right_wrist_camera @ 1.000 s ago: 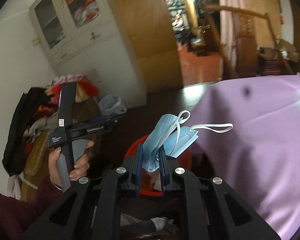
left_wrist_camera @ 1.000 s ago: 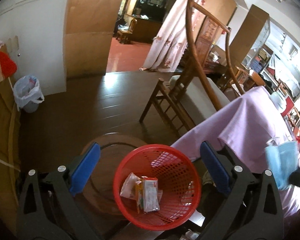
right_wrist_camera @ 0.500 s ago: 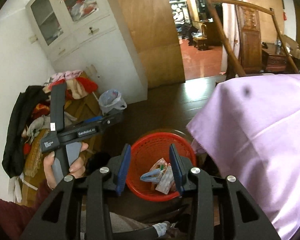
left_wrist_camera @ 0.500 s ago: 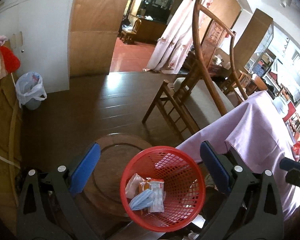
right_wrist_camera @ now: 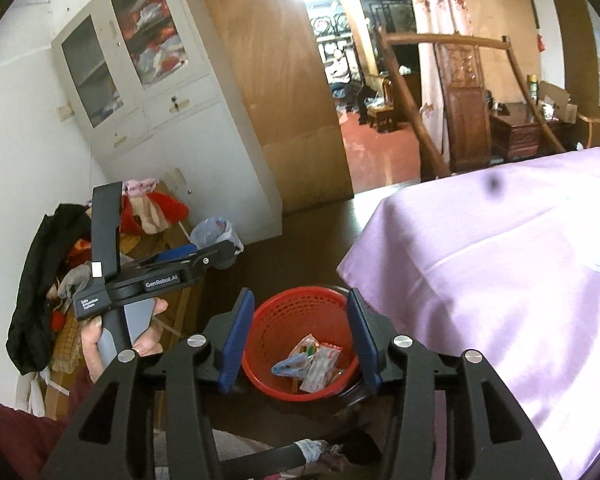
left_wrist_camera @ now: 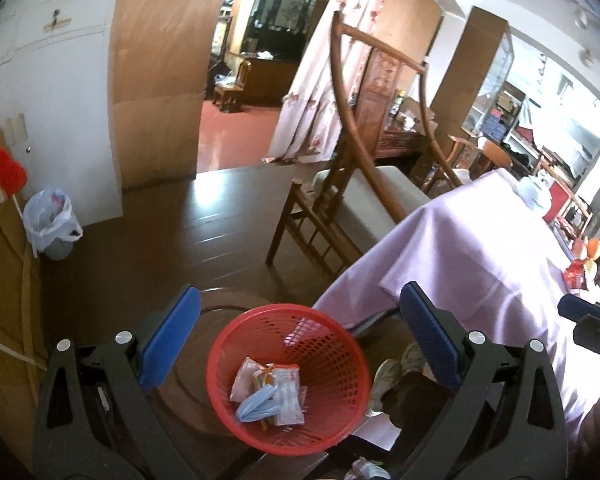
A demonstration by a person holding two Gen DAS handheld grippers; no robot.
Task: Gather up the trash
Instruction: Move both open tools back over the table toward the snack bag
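1. Now the right gripper (right_wrist_camera: 298, 342) has just been opening its fingers; nothing sits between them, since the blue face mask (right_wrist_camera: 290, 367) lies in the red basket (right_wrist_camera: 300, 300) below.
2. Meanwhile the left gripper (left_wrist_camera: 300, 338) hangs wide and empty over the same basket, beside the purple-clothed desk (left_wrist_camera: 480, 256).

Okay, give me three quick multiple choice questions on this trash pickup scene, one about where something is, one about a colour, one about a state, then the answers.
1. Where is the blue face mask?
A. on the tablecloth
B. in the basket
C. in the right gripper

2. What colour is the mesh basket?
A. red
B. green
C. white

3. How does the right gripper stand?
A. shut on a wrapper
B. shut and empty
C. open and empty

Answers: 1 B, it lies among snack wrappers. 2 A, its mesh wall is red. 3 C, its jaws have just been opening and nothing sits between them.
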